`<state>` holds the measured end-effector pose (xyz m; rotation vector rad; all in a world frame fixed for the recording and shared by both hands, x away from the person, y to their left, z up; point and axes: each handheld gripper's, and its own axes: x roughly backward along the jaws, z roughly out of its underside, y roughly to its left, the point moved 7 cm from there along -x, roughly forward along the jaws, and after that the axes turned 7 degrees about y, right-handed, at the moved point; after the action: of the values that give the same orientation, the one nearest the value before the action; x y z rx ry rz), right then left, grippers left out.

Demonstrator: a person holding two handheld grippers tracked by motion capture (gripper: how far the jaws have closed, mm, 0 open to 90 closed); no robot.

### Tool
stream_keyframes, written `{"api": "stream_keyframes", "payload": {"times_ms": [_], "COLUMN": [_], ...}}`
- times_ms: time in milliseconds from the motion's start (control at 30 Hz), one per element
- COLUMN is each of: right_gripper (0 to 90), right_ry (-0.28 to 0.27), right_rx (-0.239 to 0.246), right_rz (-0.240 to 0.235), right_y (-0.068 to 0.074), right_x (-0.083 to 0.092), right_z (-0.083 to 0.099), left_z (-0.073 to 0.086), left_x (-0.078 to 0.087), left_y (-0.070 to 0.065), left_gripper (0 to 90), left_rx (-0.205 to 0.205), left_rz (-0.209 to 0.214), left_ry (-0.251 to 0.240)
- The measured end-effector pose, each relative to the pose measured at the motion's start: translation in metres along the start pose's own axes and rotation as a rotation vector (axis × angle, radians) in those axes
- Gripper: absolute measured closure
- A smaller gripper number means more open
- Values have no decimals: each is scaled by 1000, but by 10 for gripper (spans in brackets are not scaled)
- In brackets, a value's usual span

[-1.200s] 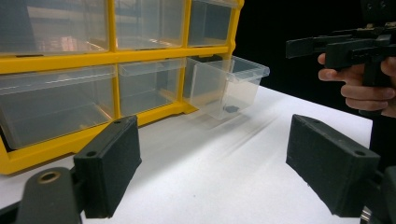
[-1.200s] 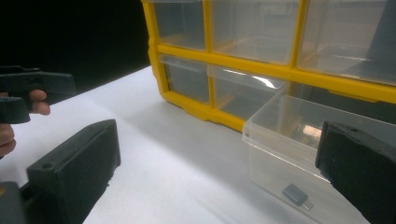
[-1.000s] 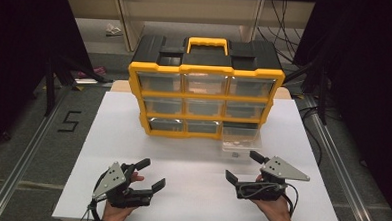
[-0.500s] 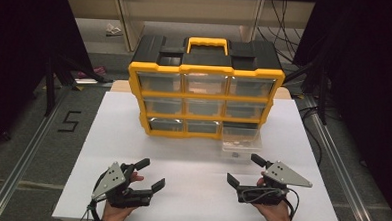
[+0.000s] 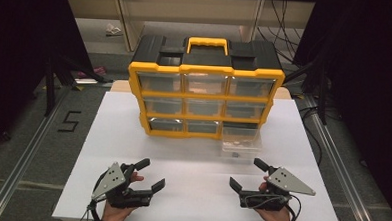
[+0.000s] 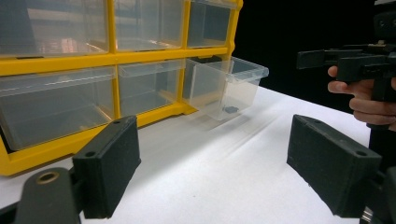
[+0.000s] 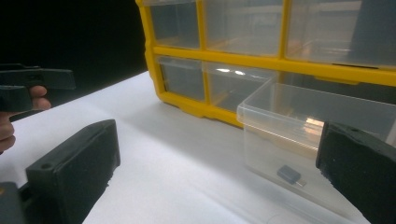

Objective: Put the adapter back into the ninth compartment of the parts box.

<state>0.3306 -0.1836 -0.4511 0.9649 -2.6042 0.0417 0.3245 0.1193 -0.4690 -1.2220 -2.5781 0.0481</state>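
Yellow-framed organiser [image 5: 204, 103] standing upright near the back middle of the white bench [image 5: 113, 132], nine clear drawers in three rows, black lid and yellow handle on top. Bottom-right drawer [image 5: 240, 142] pulled well out of its slot, front end resting low toward the bench, evidently left open for access to its contents. Small dark part [image 7: 289, 175] lying on the drawer floor, with a coppery item [image 7: 312, 125] farther back; nature of either too small to tell. Left tool [image 5: 146, 176] held low over the near left of the bench, jaws spread wide, nothing between them, well apart from the organiser. Right tool [image 5: 248, 175] likewise spread and empty, near the front right, just short of the open drawer and aimed toward it, as noted in the right gripper view. Judged: both tools at rest in a ready posture, the right one better placed to reach into or push the drawer. Risk noted: thin clear drawer walls, light and prone to tipping or sliding if nudged off-centre.
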Motion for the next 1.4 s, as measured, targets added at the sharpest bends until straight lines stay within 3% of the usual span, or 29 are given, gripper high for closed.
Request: {"api": "stream_keyframes", "payload": {"times_ms": [433, 1400], "right_gripper": [5, 6], "right_ry": [-10, 3], "right_rx": [-20, -9], "right_rz": [6, 25], "right_y": [0, -5], "right_x": [13, 8], "right_z": [6, 11], "left_z": [2, 1], "left_x": [-2, -3], "left_y": [-2, -1], "left_gripper": [168, 168], "left_rx": [-5, 2], "left_rz": [5, 12], "left_ry": [11, 8]}}
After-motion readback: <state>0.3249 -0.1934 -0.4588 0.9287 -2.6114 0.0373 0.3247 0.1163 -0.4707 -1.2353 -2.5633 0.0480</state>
